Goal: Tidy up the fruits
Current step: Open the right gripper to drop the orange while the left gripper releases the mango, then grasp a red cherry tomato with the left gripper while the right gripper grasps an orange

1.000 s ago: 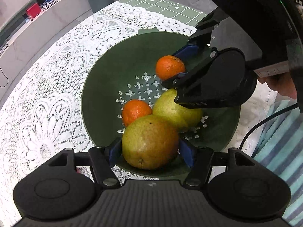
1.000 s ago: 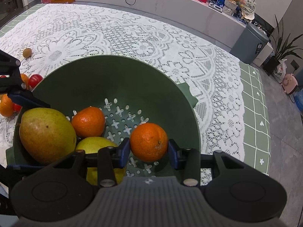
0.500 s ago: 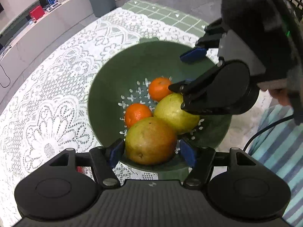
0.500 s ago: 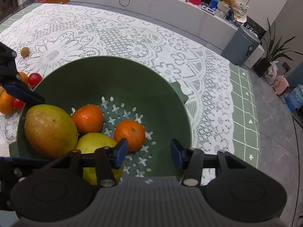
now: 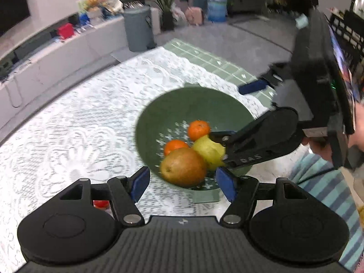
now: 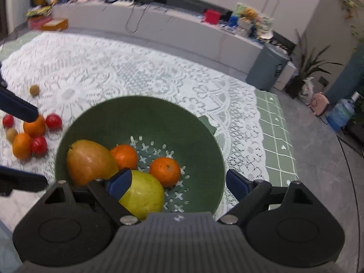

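Brown pear (image 6: pixel 89 160) is seen lying in the green bowl (image 6: pixel 118 113), long axis across, stem end pointing left. Left gripper (image 5: pixel 183 182) and right gripper (image 6: pixel 176 183) are spread wide, nothing held.

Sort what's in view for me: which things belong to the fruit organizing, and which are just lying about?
Job: green colander bowl holding two oranges, a brownish pear and a yellow pear; loose oranges and red fruits on the lace cloth; open left gripper, open right gripper.

Lying about: grey bin, water jug, potted plant, counter clutter.
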Available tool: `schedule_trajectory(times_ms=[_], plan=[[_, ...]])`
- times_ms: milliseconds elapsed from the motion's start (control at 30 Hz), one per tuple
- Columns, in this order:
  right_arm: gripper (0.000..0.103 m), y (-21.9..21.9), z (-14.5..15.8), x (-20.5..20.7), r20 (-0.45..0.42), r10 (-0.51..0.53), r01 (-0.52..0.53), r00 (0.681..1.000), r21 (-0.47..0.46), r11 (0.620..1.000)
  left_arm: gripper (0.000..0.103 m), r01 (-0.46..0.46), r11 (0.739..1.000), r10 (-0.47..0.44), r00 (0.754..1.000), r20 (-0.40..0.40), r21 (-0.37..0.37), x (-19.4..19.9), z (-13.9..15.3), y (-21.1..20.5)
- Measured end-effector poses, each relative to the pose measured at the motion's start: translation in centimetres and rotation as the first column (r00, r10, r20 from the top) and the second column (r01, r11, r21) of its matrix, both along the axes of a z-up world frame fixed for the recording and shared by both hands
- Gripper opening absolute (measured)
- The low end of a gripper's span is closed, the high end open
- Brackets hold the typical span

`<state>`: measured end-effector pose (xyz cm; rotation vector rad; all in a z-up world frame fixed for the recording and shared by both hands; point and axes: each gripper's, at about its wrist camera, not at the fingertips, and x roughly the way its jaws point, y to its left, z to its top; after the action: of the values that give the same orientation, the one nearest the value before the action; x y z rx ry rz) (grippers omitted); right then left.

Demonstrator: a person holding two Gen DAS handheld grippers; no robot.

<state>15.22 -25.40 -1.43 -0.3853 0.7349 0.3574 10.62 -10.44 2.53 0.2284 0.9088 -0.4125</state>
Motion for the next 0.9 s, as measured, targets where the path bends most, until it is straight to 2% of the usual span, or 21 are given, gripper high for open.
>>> schedule_trajectory(times_ms=[200,500,567,733,833,900], plan=[[0.087,0.4,1.2,-3.4,0.055,-0.107,0.094,0.993,0.203,0.975,0.078,-0.094,0.995,0.099,0.985,0.139,-0.047,-2.3,0.8,3.5],[0.086,5.6,0.1,-8.3,0.034,-0.146,0.117,0.989,0.441,0.89,0.078,-0.234,0.957,0.263,0.95,0.171,-0.173,-5.3,1.1,10.0],[0.087,7.0,-0.4,-9.3,0.046,-0.153,0.115,0.987,0.462,0.88,0.078,-0.269,0.944,0.302,0.937,0.175,-0.189,-6.0,1.0,11.5],[0.087,9.3,-1.6,-11.2,0.043,-0.107,0.076,0.993,0.453,0.888,0.077,-0.344,0.908,0.385,0.911,0.15,-0.24,-8.2,-0.5,15.5],[0.087,10.3,-2.8,-11.6,0.023,-0.093,0.074,0.995,0.434,0.898,0.07,-0.397,0.879,0.434,0.896,0.097,-0.264,-9.3,-1.7,17.1],[0.086,10.9,-3.6,-11.9,0.009,-0.082,0.071,0.997,0.418,0.906,0.069,-0.425,0.861,0.458,0.887,0.06,-0.279,-9.9,-2.7,18.0]])
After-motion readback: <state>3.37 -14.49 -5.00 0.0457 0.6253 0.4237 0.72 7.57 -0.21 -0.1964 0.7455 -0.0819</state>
